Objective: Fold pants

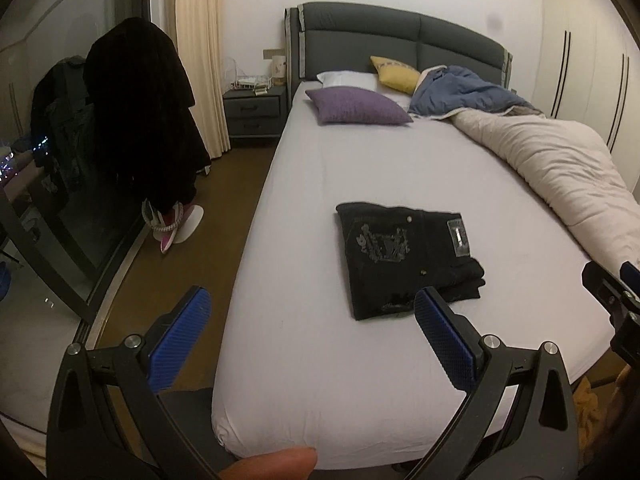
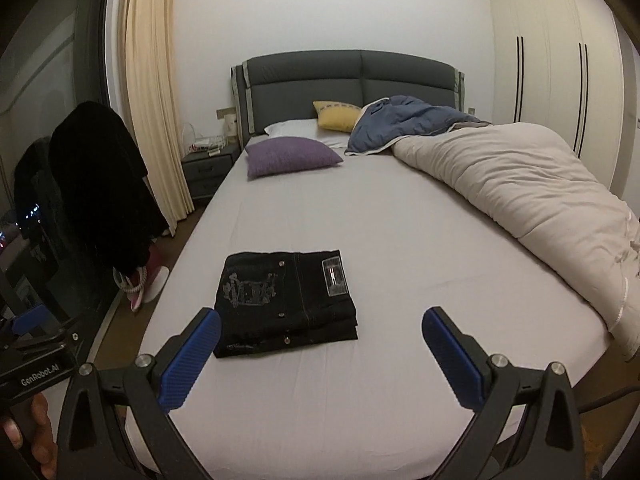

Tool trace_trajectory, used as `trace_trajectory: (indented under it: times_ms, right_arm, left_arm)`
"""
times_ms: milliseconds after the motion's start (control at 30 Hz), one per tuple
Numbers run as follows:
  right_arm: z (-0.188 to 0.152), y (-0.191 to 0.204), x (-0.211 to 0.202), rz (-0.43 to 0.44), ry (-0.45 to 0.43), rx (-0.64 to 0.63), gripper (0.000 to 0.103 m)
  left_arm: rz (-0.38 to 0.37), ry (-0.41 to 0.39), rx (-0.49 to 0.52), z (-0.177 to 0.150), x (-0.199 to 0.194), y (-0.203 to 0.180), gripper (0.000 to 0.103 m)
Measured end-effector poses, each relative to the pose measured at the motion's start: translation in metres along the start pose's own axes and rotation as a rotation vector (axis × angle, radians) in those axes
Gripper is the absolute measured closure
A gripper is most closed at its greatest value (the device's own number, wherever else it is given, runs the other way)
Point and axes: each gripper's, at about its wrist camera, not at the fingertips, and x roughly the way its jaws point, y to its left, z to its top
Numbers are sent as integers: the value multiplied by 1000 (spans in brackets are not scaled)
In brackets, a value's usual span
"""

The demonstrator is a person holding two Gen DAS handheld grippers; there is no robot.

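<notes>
On the bed sheet (image 2: 400, 240) near the foot end, black jeans (image 2: 286, 304) lie folded in a flat stack, patch side up; left gripper (image 1: 312, 316) and right gripper (image 2: 320, 336) both released, spread wide, empty, clear of the fabric

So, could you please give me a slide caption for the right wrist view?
Open right gripper hovers before folded black pants on the bed.

Purple pillow (image 2: 290, 156) near headboard (image 2: 352, 80); beige duvet (image 2: 520, 192) bunched along bed's right side.
</notes>
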Motion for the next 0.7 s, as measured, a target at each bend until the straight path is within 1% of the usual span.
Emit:
trace_trajectory:
  times_ms: [233, 567, 700]
  right_arm:
    - [-2, 3, 0, -8, 25, -11, 0]
    - [-4, -2, 4, -20, 38, -13, 0]
    - [-5, -2, 8, -21, 46, -13, 0]
  left_arm:
    - [6, 27, 15, -5, 19, -7, 0]
    - [4, 49, 25, -5, 34, -13, 0]
    - [6, 52, 24, -6, 34, -13, 0]
